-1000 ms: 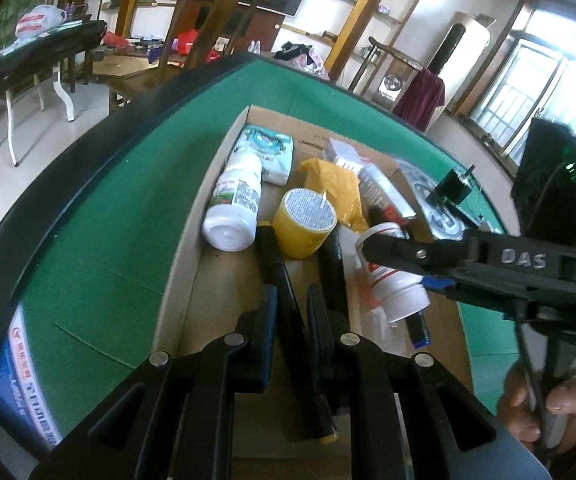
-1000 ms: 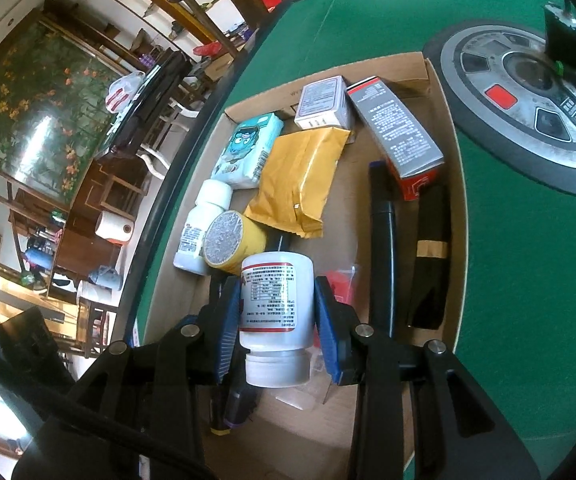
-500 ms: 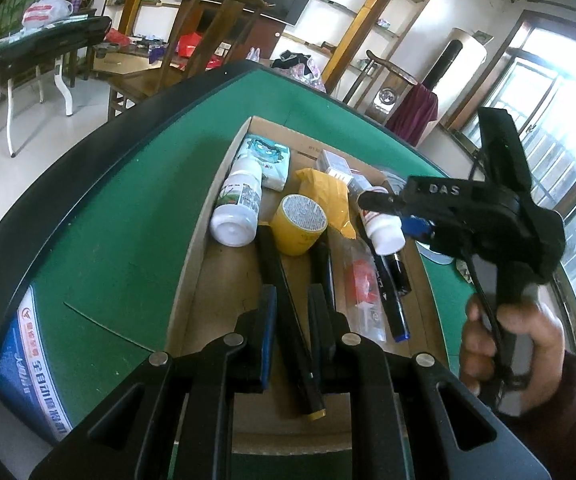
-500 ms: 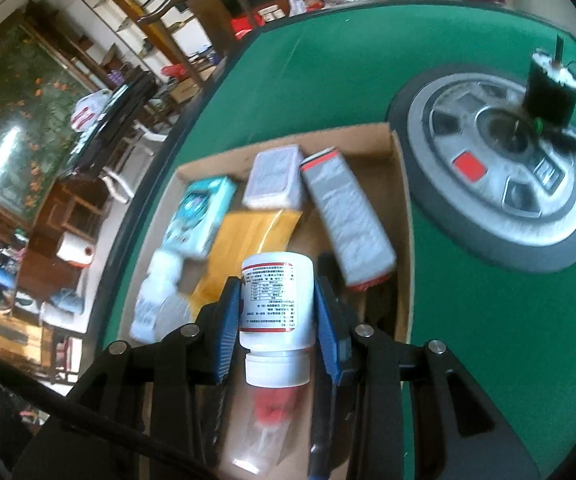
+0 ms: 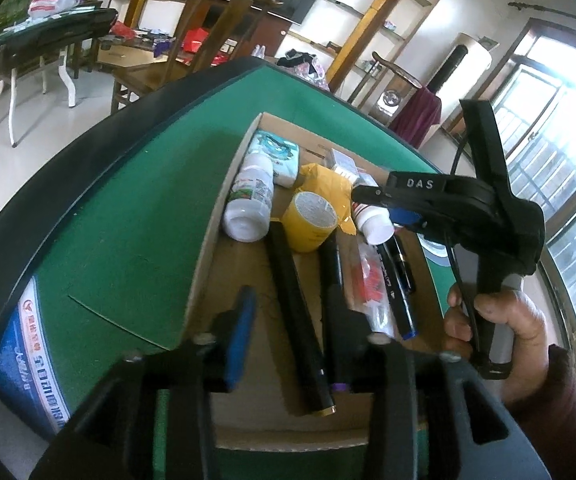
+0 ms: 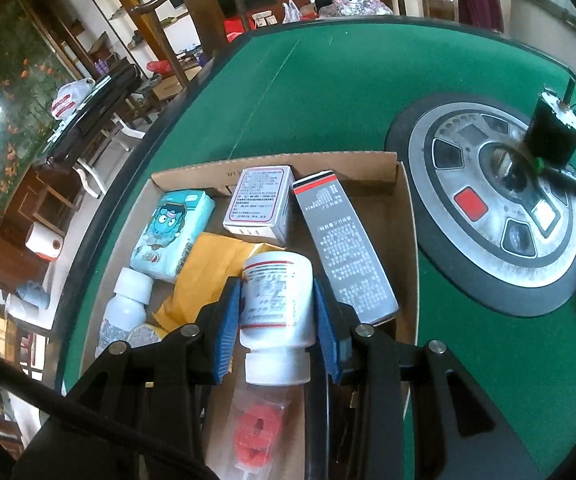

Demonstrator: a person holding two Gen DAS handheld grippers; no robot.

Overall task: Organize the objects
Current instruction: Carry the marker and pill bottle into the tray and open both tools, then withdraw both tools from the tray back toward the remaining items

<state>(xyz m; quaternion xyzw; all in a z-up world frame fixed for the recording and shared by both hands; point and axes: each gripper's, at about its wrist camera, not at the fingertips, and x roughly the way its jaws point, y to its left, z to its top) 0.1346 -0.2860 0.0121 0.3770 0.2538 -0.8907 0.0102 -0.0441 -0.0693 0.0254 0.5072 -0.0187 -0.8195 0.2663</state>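
Observation:
An open cardboard box (image 5: 208,248) (image 6: 280,164) on the green table holds the objects. My left gripper (image 5: 290,304) hangs low over the near end of the box and its jaws are opening. A long black pen (image 5: 284,264) lies on the box floor between the pads, and neither pad presses on it. My right gripper (image 6: 277,300), also in the left wrist view (image 5: 362,200), is shut on a white bottle (image 6: 276,280) (image 5: 374,226) with a red-striped label. It holds the bottle, cap towards me, above the yellow envelope (image 6: 212,264).
In the box lie another white bottle (image 5: 250,204), a yellow tape roll (image 5: 310,220), a tissue pack (image 6: 172,236), a white carton (image 6: 260,200), a grey carton (image 6: 344,248), a bagged red part (image 6: 254,436) and more pens (image 5: 396,280). A round dial panel (image 6: 500,208) with a black motor (image 6: 554,136) lies right of the box.
My left jaws have spread apart and let go of the black pen, which stays on the box floor. The right gripper has tipped its view up with the bottle still in it.

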